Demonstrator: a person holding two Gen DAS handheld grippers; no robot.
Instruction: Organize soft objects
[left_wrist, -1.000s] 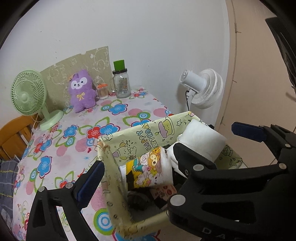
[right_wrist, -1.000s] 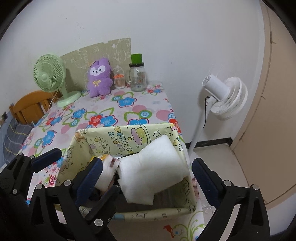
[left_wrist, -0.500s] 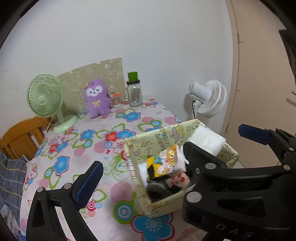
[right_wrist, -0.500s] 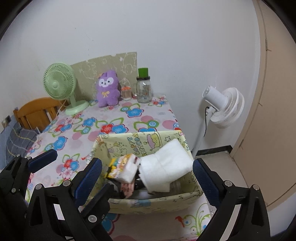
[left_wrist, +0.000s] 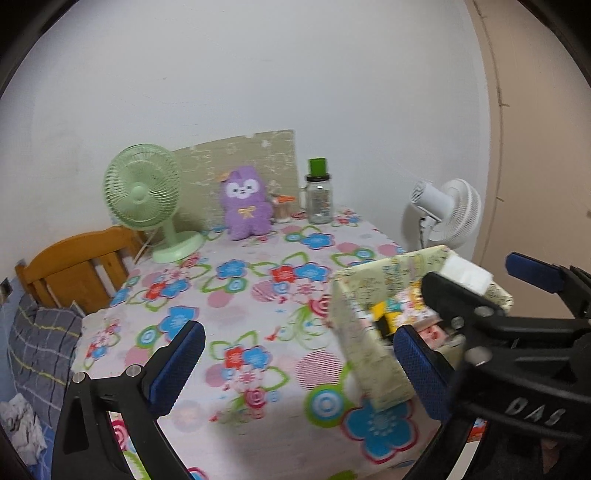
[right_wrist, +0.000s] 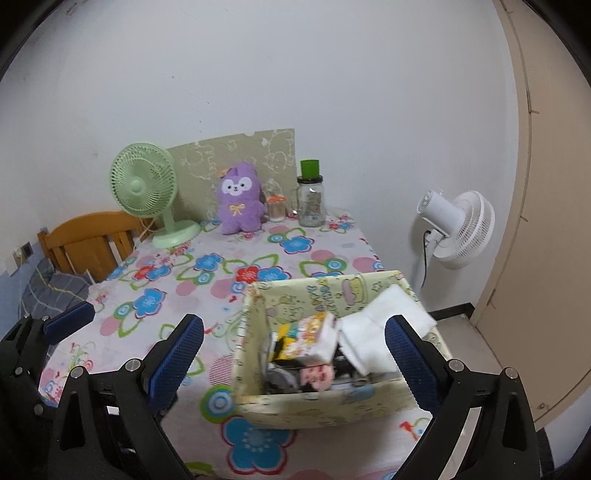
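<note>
A pale yellow cartoon-print fabric box (right_wrist: 325, 406) stands at the near right corner of the flower-print table (right_wrist: 177, 280). It holds a folded white cloth (right_wrist: 380, 325), a yellow cartoon-print roll (right_wrist: 306, 338) and darker soft items. The box also shows in the left wrist view (left_wrist: 365, 354). A purple plush toy (right_wrist: 238, 201) sits at the back of the table. My right gripper (right_wrist: 293, 363) is open and empty, pulled back above the box's near side. My left gripper (left_wrist: 299, 365) is open and empty, left of the box.
A green desk fan (right_wrist: 147, 192), a small orange-capped jar (right_wrist: 276, 208) and a glass jar with a green lid (right_wrist: 311, 199) stand along the back wall. A white floor fan (right_wrist: 458, 229) stands right of the table. A wooden chair (right_wrist: 88, 240) is at the left.
Both grippers have drawn back and up from the box, so it looks smaller and farther. The left gripper has shifted left of the box. The box's contents stay put.
</note>
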